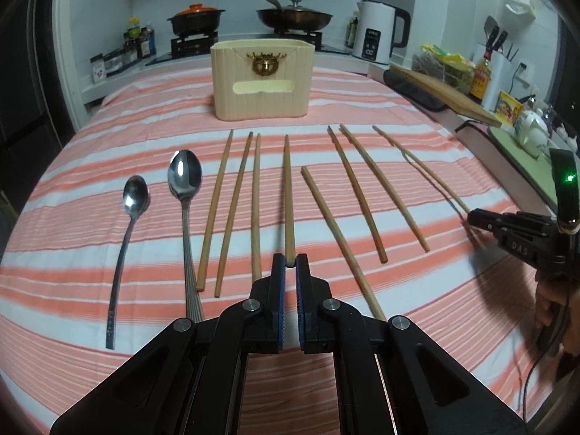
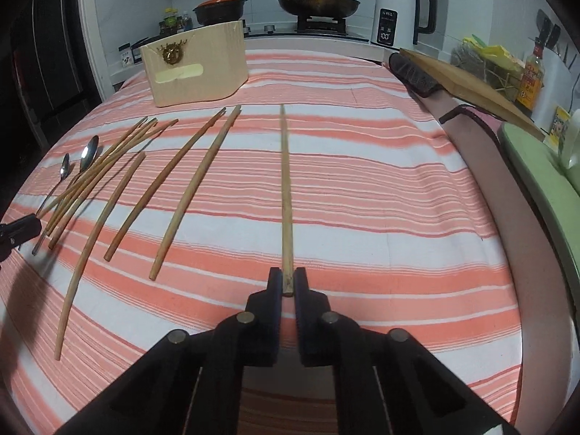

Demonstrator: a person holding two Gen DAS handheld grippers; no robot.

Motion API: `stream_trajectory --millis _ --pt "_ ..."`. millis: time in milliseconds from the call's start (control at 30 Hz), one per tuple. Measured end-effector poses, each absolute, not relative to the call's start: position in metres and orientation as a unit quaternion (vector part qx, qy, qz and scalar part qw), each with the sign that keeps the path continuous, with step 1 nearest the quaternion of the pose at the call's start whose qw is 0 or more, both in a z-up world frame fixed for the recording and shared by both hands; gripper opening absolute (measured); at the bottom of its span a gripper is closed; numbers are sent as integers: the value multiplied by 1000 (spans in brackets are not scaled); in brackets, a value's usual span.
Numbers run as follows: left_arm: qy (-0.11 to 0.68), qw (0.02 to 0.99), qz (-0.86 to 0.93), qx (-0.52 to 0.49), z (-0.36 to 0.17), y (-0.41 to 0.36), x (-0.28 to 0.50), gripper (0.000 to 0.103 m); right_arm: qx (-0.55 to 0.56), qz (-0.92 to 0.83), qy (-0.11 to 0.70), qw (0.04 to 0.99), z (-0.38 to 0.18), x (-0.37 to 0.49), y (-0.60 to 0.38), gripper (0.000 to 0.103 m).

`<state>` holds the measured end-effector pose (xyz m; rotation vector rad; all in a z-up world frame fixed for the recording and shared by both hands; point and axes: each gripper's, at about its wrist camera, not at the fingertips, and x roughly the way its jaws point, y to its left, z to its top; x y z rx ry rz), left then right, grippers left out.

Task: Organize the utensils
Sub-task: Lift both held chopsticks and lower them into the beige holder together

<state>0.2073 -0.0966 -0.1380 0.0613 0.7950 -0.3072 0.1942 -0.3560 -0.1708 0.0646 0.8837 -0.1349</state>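
Several wooden chopsticks and two metal spoons lie in a row on the striped cloth (image 1: 108, 253). My left gripper (image 1: 290, 262) is shut on the near end of the middle chopstick (image 1: 288, 195), which points toward the cream utensil holder (image 1: 261, 79). A small spoon (image 1: 127, 224) and a large spoon (image 1: 185, 195) lie at the left. My right gripper (image 2: 288, 282) is shut on the near end of the rightmost chopstick (image 2: 285, 188). The holder (image 2: 195, 69) stands at the far left in the right wrist view. The right gripper also shows at the right edge of the left wrist view (image 1: 475, 217).
A stove with a pan (image 1: 293, 16) and a pot (image 1: 195, 18) stands behind the table, with a white kettle (image 1: 377, 30). A wooden cutting board (image 1: 446, 94), bottles and a teapot (image 1: 533, 130) line the right side. The cloth drops off at the table's near edge.
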Motion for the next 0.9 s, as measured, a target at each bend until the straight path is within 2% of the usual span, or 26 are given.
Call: stream_trajectory --millis 467,900 --pt "276 944 -181 -6 -8 -69 188 3 -27 -37 248 968 6 146 -319 7" --pt "249 948 -196 -8 32 -62 183 3 10 53 250 967 57 142 -298 7"
